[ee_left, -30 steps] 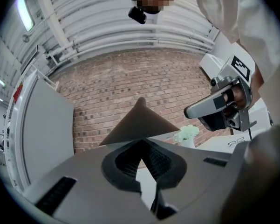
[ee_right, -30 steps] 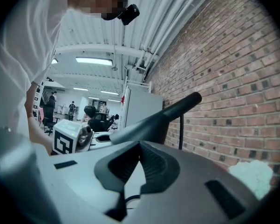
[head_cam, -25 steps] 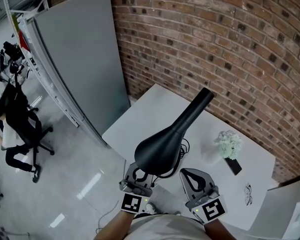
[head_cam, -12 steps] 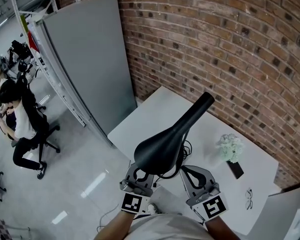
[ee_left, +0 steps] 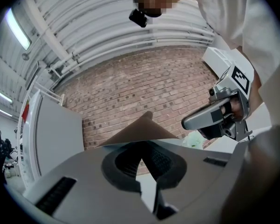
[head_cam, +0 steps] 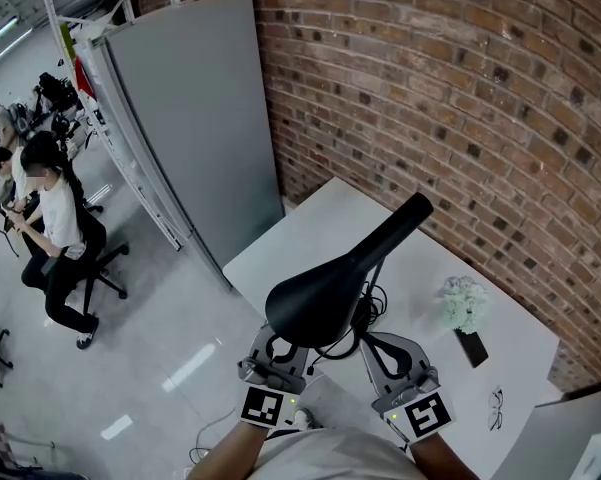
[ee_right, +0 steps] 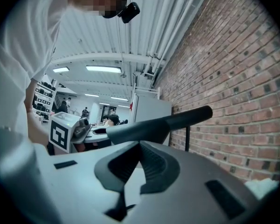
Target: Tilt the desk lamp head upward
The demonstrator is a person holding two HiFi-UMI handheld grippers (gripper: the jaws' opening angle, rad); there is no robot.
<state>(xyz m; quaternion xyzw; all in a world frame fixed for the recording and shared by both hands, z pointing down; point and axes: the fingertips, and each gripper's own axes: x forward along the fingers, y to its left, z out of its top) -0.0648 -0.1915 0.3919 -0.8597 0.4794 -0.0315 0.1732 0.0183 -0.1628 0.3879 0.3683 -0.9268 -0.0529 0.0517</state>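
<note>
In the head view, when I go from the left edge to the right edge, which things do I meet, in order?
seated person → grey panel → black lamp head → white flowers → glasses

Count for this entry. Desk lamp: 1, with one head on one arm. Claws: 2, my left claw and my right claw. Bench: 1, white. On the bench I count flower bunch: 1; dark flat slab: 1; pair of glasses: 1. Grey panel standing by the brick wall: 1. Seated people at far left: 2 that I can make out; any others are too small to tell.
</note>
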